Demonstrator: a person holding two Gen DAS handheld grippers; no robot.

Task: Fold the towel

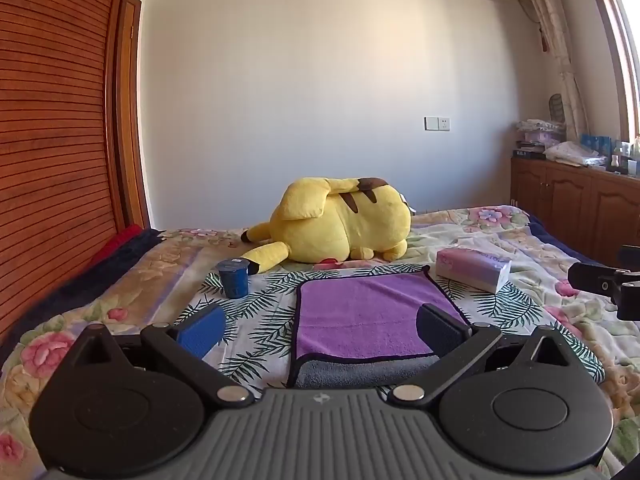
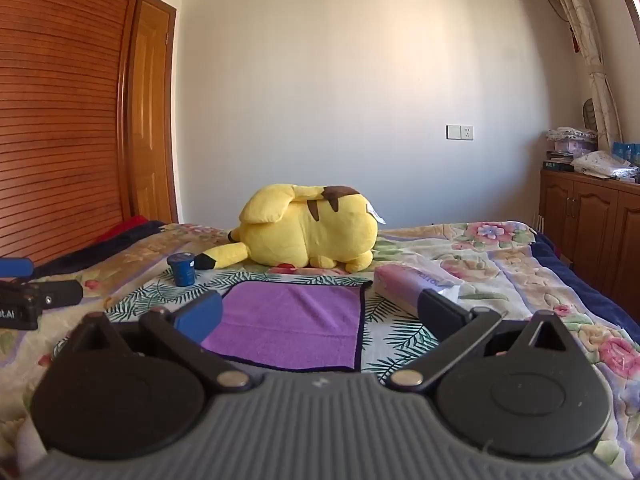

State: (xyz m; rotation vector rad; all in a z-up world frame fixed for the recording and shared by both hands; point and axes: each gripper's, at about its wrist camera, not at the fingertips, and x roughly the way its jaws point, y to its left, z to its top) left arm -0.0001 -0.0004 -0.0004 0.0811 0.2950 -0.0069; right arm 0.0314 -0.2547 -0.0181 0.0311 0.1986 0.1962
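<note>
The bed with its flowered quilt (image 1: 520, 248) fills the lower half of both views, and across the middle of it lies a white cloth printed with green palm leaves (image 1: 256, 320). Behind that, centre frame, a big yellow plush toy with brown stripes (image 1: 344, 220) is slumped on its side against the pale wall. Along the left edge runs the slatted brown wooden wardrobe front (image 1: 52, 120), and in the right wrist view a wooden cabinet (image 2: 592, 216) stands at the far right.

Now the purple microfibre towel with dark edging (image 1: 368, 320): it lies flat on the leaf-print cloth, low and central in both frames, with a grey underside layer peeking out along its near edge in the left view. It looks folded over already, purple face up.

To its upper right sits a pink-and-lilac pack of tissues (image 1: 472, 268), close to the towel's far corner. To the upper left stands a small dark blue cup (image 1: 234, 278), upright, apart from the towel.

The left gripper (image 1: 320, 330) hovers over the towel's near edge, its fingers spread wide, nothing between them. The right gripper (image 2: 316, 316) matches it, fingers wide apart, empty, the towel lying between them and beyond.
</note>
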